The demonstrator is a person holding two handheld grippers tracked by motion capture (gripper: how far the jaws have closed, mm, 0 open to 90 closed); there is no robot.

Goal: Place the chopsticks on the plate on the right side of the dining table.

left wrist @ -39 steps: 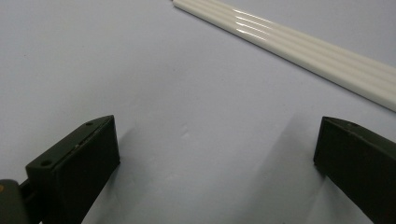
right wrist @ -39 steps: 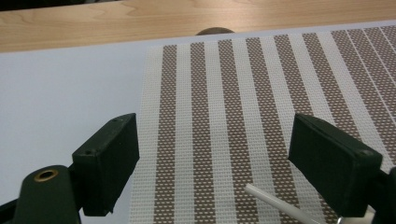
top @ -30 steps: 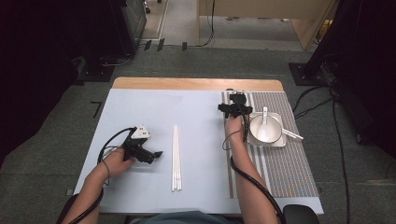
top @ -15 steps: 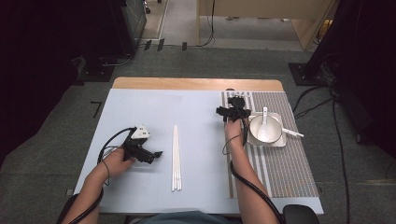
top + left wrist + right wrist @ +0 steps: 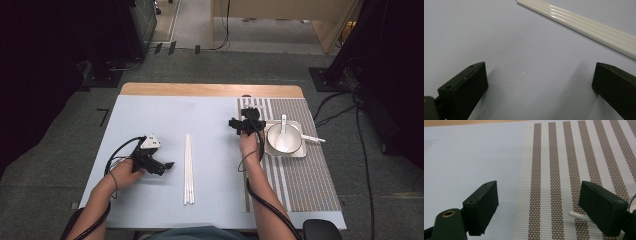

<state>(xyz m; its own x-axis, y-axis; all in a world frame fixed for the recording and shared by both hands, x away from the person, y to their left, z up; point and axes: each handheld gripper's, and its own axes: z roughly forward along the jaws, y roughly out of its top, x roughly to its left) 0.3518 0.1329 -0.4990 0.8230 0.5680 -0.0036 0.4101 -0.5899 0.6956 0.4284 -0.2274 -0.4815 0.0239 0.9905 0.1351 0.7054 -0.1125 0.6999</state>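
While both grippers [image 5: 167, 165] [image 5: 239, 123] gape empty, I judge the chopsticks [image 5: 188, 167] slick, rigid; grasp mid-length.

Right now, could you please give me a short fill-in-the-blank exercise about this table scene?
1. The white chopsticks lie on the blue table cover to the right of the ____ gripper.
2. The bowl holds a white ____.
3. The jaws of the right gripper stand ____.
4. The bowl sits on a tray on the ____ placemat.

Missing words: left; spoon; open; striped
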